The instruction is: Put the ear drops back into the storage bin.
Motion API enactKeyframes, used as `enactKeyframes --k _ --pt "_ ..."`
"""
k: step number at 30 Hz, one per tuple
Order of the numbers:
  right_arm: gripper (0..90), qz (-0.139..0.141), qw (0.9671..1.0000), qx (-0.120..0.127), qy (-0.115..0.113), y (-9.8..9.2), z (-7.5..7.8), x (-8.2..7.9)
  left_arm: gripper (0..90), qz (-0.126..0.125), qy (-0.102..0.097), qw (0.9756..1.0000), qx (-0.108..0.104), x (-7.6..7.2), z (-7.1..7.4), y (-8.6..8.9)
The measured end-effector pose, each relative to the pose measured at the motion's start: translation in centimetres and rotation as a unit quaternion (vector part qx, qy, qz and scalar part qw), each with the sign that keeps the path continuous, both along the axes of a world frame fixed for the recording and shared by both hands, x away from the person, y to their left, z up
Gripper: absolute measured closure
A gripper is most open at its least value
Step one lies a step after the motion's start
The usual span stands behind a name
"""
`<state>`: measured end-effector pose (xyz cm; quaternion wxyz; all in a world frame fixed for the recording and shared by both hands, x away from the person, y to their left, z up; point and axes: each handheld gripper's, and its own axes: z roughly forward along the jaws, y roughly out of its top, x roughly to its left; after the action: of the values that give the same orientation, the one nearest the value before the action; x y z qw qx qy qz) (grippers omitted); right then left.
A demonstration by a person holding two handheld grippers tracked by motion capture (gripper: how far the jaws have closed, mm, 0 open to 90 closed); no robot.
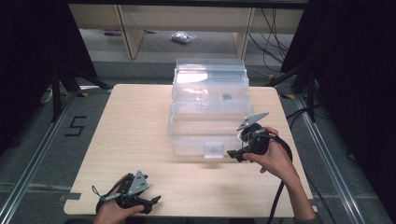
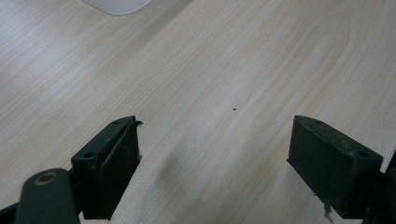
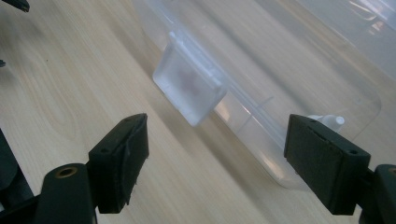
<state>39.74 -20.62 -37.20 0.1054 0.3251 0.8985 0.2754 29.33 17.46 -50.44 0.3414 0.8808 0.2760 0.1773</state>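
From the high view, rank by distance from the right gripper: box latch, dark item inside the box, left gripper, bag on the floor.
1. Latch, just to the right gripper's left.
2. Dark item, beyond it inside the clear box.
3. Left gripper, near table edge.
4. Bag, on the floor beyond the table.

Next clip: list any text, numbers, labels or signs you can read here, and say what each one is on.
"5": black tape strokes on the grey floor, left of the table in the high view.
The clear plastic box and its front latch carry no readable label.
Nothing is printed on either hand-held gripper's jaws.
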Motion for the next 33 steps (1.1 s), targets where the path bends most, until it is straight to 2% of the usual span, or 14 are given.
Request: enactKeyframes --k 6,10,11,13,15,16,22,23,25,26,27,30,31,33 --pt "22.9 -0.003 1.0 0.002 0.007 0.2 -0.4 -0.8 16.0 0.001 0.0 1.0 -0.003 0.0 -0.1 -0.1" --pt "23.0 0.009 0.9999 0.0 -0.007 0.2 -0.6 -1.0 15.9 0.002 -0.001 1.0 0.001 0.1 -0.1 0.0" --pt "23.0 -0.001 1.0 0.006 0.002 0.3 -0.7 -1.2 15.9 0.0 -0.001 1.0 0.005 0.1 -0.1 0.0" --pt "23.0 -0.002 1.0 0.002 -0.007 0.3 -0.8 -1.3 15.9 0.0 -0.002 1.0 0.006 0.1 0.0 0.0" --pt "23.0 0.01 0.9999 0.006 -0.006 0.3 -0.9 -1.4 15.9 0.0 0.0 1.0 -0.001 0.0 0.0 0.0" --pt "23.0 -0.002 1.0 0.008 -0.002 0.5 -1.0 -1.6 15.9 0.001 0.0 1.0 0.0 0.0 0.0 0.0" --pt "22.7 0.012 0.9999 0.003 -0.005 0.4 -1.3 -1.9 16.1 0.001 -0.001 1.0 0.0 0.0 0.0 0.0" --pt "22.6 0.023 0.9995 0.015 -0.012 0.3 -1.5 -1.9 16.1 -0.001 -0.001 1.0 0.004 0.1 0.1 0.1" --pt "22.2 0.006 0.9999 0.011 -0.004 0.4 -1.5 -2.3 16.1 0.002 -0.001 1.0 -0.004 -0.1 0.0 0.0" --pt "22.1 0.01 0.9997 0.017 -0.017 0.4 -1.7 -2.3 16.1 0.002 -0.001 1.0 -0.004 0.0 0.0 0.0" --pt "22.1 -0.002 0.9999 0.011 -0.011 0.4 -1.7 -2.4 16.1 0.002 -0.003 1.0 -0.004 0.0 0.0 0.0" --pt "22.0 0.006 0.9996 0.021 -0.015 0.3 -1.9 -2.7 16.1 0.001 -0.001 1.0 -0.003 -0.1 0.1 0.0" --pt "22.0 0.022 0.9994 0.015 -0.023 0.2 -2.0 -2.6 16.1 0.001 -0.001 1.0 -0.004 -0.1 0.0 0.0" --pt "22.0 0.019 0.9992 0.024 -0.026 0.2 -2.2 -2.8 16.1 0.002 -0.002 1.0 -0.004 0.0 0.1 0.0"
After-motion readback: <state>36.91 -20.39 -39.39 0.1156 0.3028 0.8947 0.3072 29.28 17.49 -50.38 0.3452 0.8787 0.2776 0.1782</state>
